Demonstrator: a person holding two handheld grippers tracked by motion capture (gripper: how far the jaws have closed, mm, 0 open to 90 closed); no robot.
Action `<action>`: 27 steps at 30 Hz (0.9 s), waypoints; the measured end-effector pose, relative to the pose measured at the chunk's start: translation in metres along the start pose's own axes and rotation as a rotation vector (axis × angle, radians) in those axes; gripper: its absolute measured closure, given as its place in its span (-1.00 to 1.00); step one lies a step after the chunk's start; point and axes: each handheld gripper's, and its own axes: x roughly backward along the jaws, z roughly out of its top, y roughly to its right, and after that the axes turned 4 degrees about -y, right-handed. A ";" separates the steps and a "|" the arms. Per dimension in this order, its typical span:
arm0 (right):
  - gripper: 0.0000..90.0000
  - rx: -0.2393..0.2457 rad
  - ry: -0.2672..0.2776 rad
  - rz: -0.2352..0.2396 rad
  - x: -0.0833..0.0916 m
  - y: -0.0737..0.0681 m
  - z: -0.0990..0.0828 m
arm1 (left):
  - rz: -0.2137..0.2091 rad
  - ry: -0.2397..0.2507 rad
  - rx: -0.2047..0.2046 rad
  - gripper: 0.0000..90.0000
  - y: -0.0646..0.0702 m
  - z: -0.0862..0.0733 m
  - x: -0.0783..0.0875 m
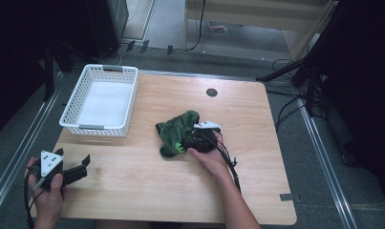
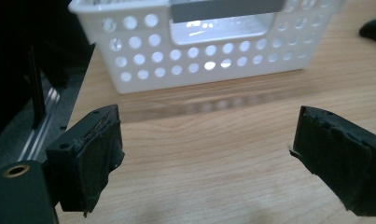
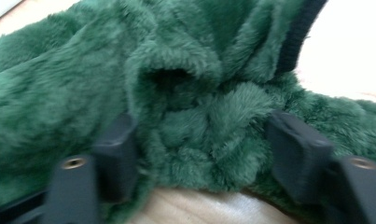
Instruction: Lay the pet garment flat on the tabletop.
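- The green plush cloth (image 1: pixel 176 131) is seen crumpled in a heap near the middle of the wooden table (image 1: pixel 133 191), at about four o'clock from the white perforated basket (image 1: pixel 101 98) and well apart from it.
- The right gripper (image 1: pixel 187 142) is pushed into the heap's five o'clock edge; in the right gripper view a thick fold of the cloth (image 3: pixel 195 130) lies between the jaws, which stand partly apart with pile bulging against both. Whether the pads already press firmly cannot be told, so the grip is judged not yet made.
- For the pick to be done well, the jaws should be closed fully on that central fold, not on loose pile alone, and the lower edge should be kept just off the wood, so that the table is not scraped.
- A lift straight up is advised, since a trailing corner could drag on the way toward the basket at ten o'clock.
- The left gripper (image 1: pixel 80 169) is held idle at the table's seven o'clock corner, its jaws wide apart with nothing between them.
- The high view gives the layout: heap, basket and both hands together.
- The right gripper view alone reveals the depth of fabric between the jaws, and a dark ribbed hem (image 3: pixel 295 39) at one o'clock.
- The left gripper view shows the near wall of the basket (image 2: pixel 199 60) at twelve o'clock.
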 end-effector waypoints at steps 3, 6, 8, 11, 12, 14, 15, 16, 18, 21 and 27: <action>0.02 0.016 0.023 -0.003 0.000 -0.002 -0.004 | -0.036 0.015 0.033 -0.82 0.004 0.004 0.002; 0.52 0.028 0.034 0.010 0.002 -0.007 -0.007 | -0.103 0.063 0.034 -0.82 0.029 0.022 0.009; 0.65 0.026 0.042 0.006 0.005 -0.008 -0.007 | -0.146 0.068 0.019 -0.82 0.042 0.030 0.009; 0.80 0.025 0.075 -0.013 0.016 -0.009 -0.004 | -0.195 0.064 -0.017 -0.82 0.061 0.040 0.007; 0.80 0.025 0.075 -0.013 0.016 -0.009 -0.004 | -0.195 0.064 -0.017 -0.82 0.061 0.040 0.007; 0.87 -0.002 0.136 0.011 0.036 -0.012 0.000 | -0.236 0.068 -0.044 -0.82 0.076 0.052 0.003; 0.87 -0.007 0.154 0.025 0.043 -0.014 0.001 | -0.247 0.075 -0.047 -0.82 0.081 0.057 0.001; 0.88 -0.004 0.170 0.031 0.051 -0.017 0.001 | -0.257 0.083 -0.046 -0.82 0.085 0.062 -0.001; 0.88 0.005 0.200 0.042 0.067 -0.025 0.001 | -0.283 0.103 -0.039 -0.82 0.092 0.072 -0.003; 0.88 -0.002 0.231 0.070 0.089 -0.038 -0.006 | -0.315 0.122 -0.039 -0.82 0.102 0.082 -0.004; 0.82 -0.001 0.235 0.090 0.113 -0.069 -0.045 | -0.403 0.100 -0.075 -0.82 0.120 0.078 -0.003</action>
